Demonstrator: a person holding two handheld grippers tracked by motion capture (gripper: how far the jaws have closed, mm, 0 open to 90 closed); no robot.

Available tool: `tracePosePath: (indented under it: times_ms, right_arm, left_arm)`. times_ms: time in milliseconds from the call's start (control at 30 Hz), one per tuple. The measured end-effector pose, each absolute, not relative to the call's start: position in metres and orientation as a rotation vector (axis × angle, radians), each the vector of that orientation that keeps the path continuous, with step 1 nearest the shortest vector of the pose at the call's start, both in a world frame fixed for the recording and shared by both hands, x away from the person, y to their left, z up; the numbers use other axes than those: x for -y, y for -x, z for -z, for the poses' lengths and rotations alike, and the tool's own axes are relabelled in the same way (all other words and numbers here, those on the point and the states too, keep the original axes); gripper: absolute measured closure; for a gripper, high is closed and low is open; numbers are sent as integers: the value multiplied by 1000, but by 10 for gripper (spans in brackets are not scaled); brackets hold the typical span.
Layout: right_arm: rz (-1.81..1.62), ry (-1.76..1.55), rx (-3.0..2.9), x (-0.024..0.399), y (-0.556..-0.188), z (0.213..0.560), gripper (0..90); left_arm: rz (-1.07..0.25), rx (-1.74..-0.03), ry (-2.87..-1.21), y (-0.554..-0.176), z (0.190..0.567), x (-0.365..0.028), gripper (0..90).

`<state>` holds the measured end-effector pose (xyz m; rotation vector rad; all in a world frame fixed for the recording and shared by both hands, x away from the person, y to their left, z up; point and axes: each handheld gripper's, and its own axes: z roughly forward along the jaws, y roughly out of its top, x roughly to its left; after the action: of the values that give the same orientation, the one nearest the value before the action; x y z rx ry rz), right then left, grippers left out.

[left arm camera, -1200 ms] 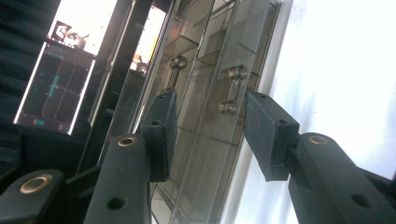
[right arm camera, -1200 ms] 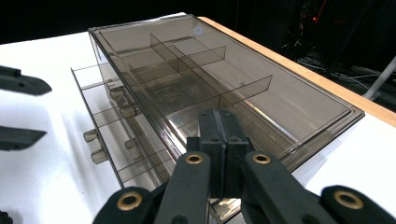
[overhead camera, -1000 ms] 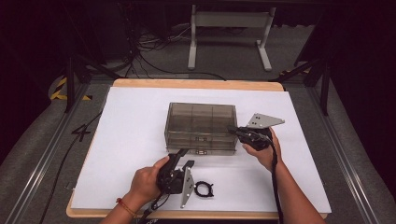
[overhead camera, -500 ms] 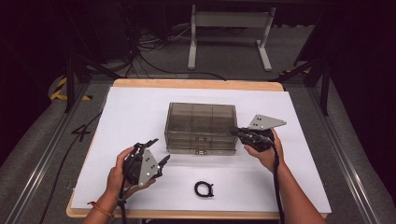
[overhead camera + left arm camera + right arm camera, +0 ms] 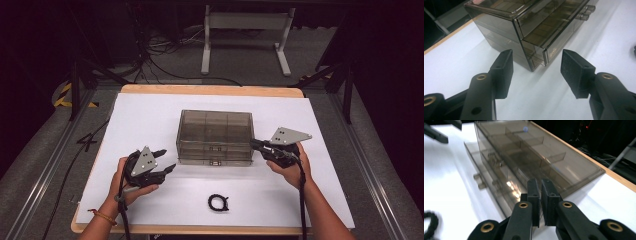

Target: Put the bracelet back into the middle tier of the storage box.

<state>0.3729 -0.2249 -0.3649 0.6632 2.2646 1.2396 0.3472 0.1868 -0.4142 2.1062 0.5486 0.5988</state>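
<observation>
A smoky see-through drawer box stands mid-table on the white sheet. My left gripper is front-left of it, apart from it, and points at its front corner. Its jaws have just been closing but stand open, with nothing between them. My right gripper is shut at the box's right end. In the right gripper view its tips lie against the box's side with nothing gripped. A black coiled loop lies loose in front of the box.
The lower drawer stands slightly out of the box front, its small knobs showing. The white sheet covers a wooden table. Cables and a stand's feet lie on the floor beyond the far edge.
My left gripper has moved left, away from the black loop, and now sits at the front left. The loop stays on the sheet. The right gripper has not moved.
</observation>
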Motion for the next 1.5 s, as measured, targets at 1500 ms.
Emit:
tracePosePath:
  times_ms: [1500]
  right_arm:
    - [-1225, -657, -2388, 236, -354, 422, 860]
  left_arm:
    - [-520, -576, -2108, -365, 439, -165, 669]
